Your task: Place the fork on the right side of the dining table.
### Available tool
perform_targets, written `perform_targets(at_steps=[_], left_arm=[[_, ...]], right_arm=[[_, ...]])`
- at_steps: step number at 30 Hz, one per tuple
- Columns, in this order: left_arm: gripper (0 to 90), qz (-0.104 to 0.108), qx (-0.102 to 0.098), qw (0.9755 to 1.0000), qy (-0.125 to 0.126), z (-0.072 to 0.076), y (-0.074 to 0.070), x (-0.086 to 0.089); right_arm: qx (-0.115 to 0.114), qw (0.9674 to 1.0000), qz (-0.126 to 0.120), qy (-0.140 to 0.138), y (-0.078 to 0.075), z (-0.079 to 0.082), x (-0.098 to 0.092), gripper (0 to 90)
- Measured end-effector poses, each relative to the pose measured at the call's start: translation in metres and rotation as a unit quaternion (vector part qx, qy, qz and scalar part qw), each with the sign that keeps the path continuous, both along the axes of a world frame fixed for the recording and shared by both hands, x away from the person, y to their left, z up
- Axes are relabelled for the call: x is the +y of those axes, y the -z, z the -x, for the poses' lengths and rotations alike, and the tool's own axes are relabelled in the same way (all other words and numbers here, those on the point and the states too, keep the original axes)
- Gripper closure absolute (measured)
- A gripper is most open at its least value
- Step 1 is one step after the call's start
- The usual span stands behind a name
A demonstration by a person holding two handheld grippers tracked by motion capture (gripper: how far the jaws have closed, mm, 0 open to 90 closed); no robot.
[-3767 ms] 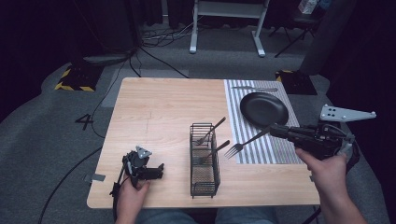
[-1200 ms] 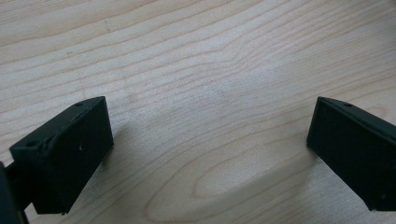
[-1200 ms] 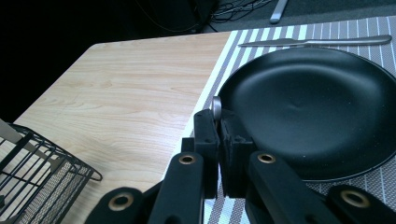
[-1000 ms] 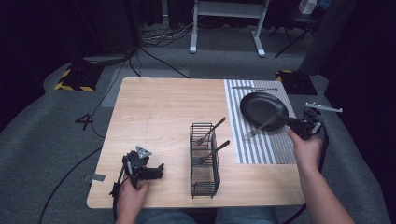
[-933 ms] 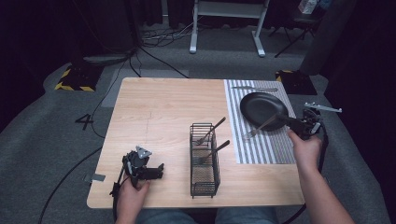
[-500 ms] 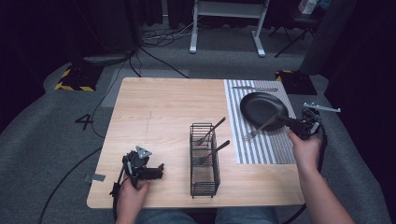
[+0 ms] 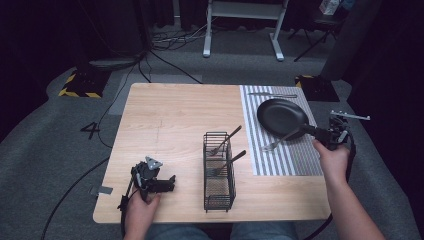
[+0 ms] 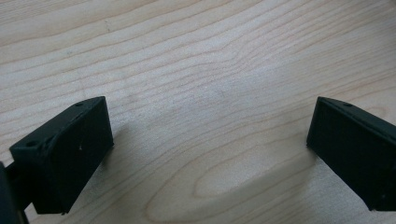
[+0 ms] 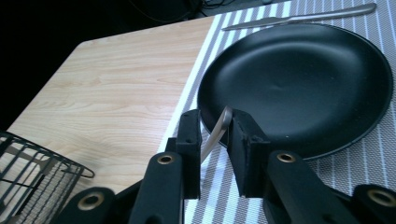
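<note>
Gripping a slim metal fork [image 9: 219,128], the right claw [image 9: 215,140] nears a round black plate [image 9: 299,79].

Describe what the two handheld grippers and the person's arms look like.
Both grippers are black. The left gripper has blocky black jaws, a small grey three-cornered plate on top and a black cable trailing off the table edge. The right gripper has a grey plate too, brass-coloured rivets on its jaw arms and a black cable looping beneath. Both forearms are bare, no sleeves visible.

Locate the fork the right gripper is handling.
High view, right side: the fork lies on the striped placemat against the black plate's near rim, handle between the right gripper's fingers.
</note>
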State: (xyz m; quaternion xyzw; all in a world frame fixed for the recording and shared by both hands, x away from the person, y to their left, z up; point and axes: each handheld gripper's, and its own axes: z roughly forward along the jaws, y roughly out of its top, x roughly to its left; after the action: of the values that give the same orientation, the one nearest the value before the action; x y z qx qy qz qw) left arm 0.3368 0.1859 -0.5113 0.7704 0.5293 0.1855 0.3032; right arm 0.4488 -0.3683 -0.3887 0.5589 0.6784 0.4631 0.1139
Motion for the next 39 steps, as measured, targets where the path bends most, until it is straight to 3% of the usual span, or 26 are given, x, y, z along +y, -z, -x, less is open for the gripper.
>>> perform_targets(at_steps=[16, 39], left_arm=[[0.4, 0.0, 0.0, 1.0, 0.0, 0.0, 0.0, 0.0], [0.4, 0.0, 0.0, 1.0, 0.0, 0.0, 0.0, 0.0]], right_arm=[[0.031, 0.999, 0.019, 0.026, 0.015, -0.008, -0.022, 71.7], [0.075, 0.996, 0.003, 0.049, 0.047, -0.018, -0.051, 71.6]])
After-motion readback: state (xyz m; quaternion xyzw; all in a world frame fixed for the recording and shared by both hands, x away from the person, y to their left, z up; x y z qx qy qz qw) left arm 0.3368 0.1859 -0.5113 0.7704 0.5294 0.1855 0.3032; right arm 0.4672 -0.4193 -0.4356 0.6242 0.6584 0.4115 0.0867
